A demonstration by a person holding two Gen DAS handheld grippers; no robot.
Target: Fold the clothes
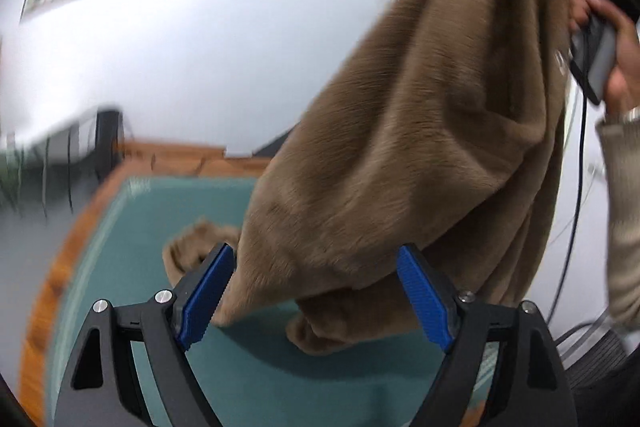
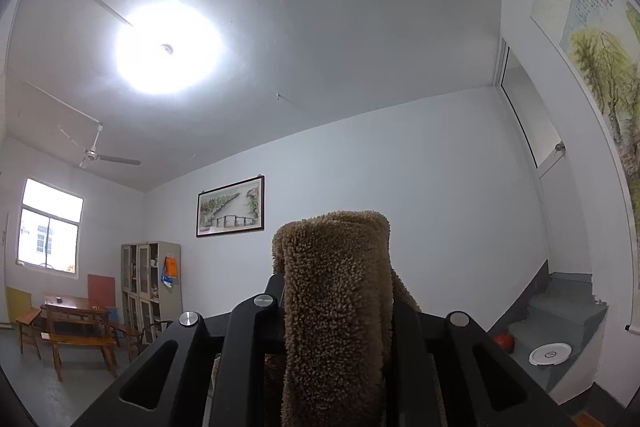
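A brown fleece garment hangs from the upper right of the left wrist view, held high by my right gripper, which is hidden there behind the cloth. Its lower end trails on the teal tabletop, and a sleeve lies crumpled there. My left gripper is open, its blue pads on either side of the garment's lower edge, close above the table. In the right wrist view my right gripper points up at the ceiling, shut on a thick fold of the brown garment.
The table has a wooden rim at the left. A person's hand and beige sleeve are at the right with black cables. In the right wrist view the room holds a wooden table and benches, a cabinet and grey steps.
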